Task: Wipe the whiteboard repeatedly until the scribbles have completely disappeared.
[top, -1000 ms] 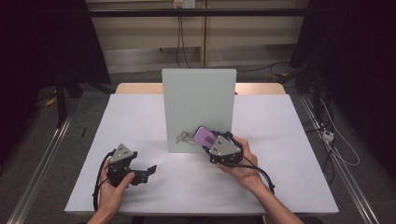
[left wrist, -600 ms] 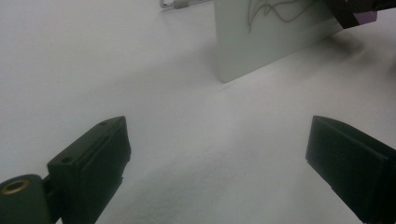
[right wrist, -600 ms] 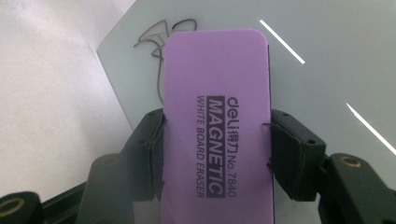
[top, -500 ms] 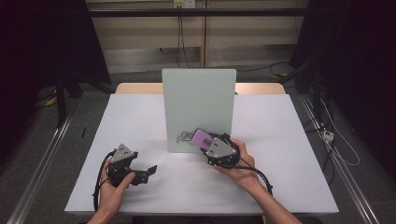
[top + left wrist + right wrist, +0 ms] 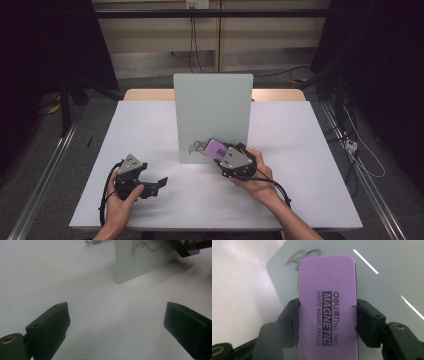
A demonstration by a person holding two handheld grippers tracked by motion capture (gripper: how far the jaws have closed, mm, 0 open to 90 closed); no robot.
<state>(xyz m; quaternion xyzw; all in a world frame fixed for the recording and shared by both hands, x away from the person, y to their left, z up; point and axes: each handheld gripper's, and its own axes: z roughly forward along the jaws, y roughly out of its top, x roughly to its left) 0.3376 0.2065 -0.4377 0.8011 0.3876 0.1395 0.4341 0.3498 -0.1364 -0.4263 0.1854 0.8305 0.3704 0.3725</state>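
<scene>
At frame centre the right hand-held gripper (image 5: 227, 155) clamps the purple eraser (image 5: 327, 302) flat against the upright whiteboard (image 5: 212, 107) to wipe the scribble (image 5: 194, 148), while the left hand-held gripper (image 5: 156, 184) rests, jaws apart.

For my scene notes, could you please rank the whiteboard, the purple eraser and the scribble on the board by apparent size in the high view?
1. whiteboard, by far the largest.
2. purple eraser, partly hidden by the right gripper clamping it.
3. scribble, looking about as big as the eraser's visible part, so that order is unsure.

Black gripper (image 5: 159, 183) bodies — grey three-cornered top plates, black trailing cables.
</scene>
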